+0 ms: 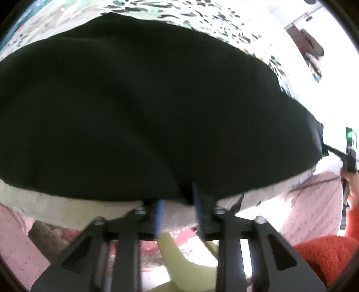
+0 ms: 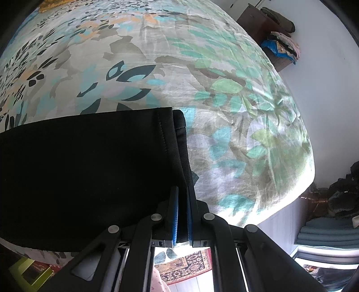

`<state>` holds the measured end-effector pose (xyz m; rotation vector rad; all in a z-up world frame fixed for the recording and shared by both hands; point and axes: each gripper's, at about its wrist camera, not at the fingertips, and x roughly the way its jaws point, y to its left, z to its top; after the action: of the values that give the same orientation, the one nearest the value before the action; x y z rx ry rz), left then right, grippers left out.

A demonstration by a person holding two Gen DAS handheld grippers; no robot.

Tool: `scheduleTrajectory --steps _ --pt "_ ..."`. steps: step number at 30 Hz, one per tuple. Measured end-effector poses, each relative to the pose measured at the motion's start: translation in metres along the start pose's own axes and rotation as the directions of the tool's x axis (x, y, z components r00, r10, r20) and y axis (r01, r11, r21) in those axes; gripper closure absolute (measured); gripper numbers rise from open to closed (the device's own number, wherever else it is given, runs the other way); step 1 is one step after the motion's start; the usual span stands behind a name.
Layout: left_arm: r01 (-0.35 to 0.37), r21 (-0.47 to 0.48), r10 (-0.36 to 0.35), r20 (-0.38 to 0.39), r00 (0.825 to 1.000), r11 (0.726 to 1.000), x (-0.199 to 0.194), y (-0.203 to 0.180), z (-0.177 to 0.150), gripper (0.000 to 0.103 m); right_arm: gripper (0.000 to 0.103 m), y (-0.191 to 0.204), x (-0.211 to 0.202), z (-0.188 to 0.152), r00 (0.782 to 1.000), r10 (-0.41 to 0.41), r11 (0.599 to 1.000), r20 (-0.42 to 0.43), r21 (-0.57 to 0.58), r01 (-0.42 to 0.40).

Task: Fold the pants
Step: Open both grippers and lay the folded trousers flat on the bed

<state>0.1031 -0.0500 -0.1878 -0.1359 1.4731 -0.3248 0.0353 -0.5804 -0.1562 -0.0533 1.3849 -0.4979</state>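
Left wrist view: black pants (image 1: 145, 107) fill nearly the whole frame, spread flat over the patterned bedspread (image 1: 202, 15), which peeks out from 11 to 1 o'clock.
Pants in right wrist view: the hemmed leg end (image 2: 166, 139) lies on the bedspread (image 2: 224, 89), running in from 9 o'clock toward centre, two layers stacked at the cuff.
Right gripper (image 2: 182, 211): jaws clamped on the cuff's near corner, cloth pinched between the blue pads (image 2: 175, 215), at 6 o'clock of the frame.
Left gripper (image 1: 179, 209): jaws parted, a clear gap between the blue pads (image 1: 159, 213); the right pad sits against the pants' near edge, nothing pinched. Frame is blurred, so contact is hard to judge.
Other gripper seen from left view: at 3 o'clock, the right tool (image 1: 349, 148) with a green light, drawing a corner of the pants out to a point.
Person: a red fuzzy sleeve (image 1: 325, 253) at 4 o'clock.
Room: a wooden cabinet (image 2: 258, 24) with piled clothes at 1 o'clock, a patterned rug (image 2: 186, 267) at 6 o'clock below the bed.
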Motion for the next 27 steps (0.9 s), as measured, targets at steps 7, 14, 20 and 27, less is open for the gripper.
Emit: scheduleTrajectory --steps 7,14,20,27 --pt "0.028 -0.034 -0.025 0.068 0.997 0.999 -0.067 0.028 -0.012 0.032 0.026 -0.012 -0.021 -0.006 0.994 0.006 0.997 0.106 0.072 -0.013" --pt "-0.118 -0.226 0.204 0.408 0.89 0.967 -0.148 0.114 0.055 0.02 0.025 -0.015 -0.081 -0.018 0.926 -0.115 0.981 0.359 0.19 0.049" --pt "-0.414 -0.125 0.426 0.098 0.899 0.902 -0.041 0.141 0.071 0.032 0.018 0.041 -0.143 -0.011 0.858 0.061 0.991 0.51 0.075 -0.115" --pt "-0.463 -0.065 0.466 0.043 0.883 0.884 -0.06 0.144 0.027 0.027 0.003 0.18 -0.139 -0.016 0.819 0.395 0.917 0.416 -0.239 -0.32"
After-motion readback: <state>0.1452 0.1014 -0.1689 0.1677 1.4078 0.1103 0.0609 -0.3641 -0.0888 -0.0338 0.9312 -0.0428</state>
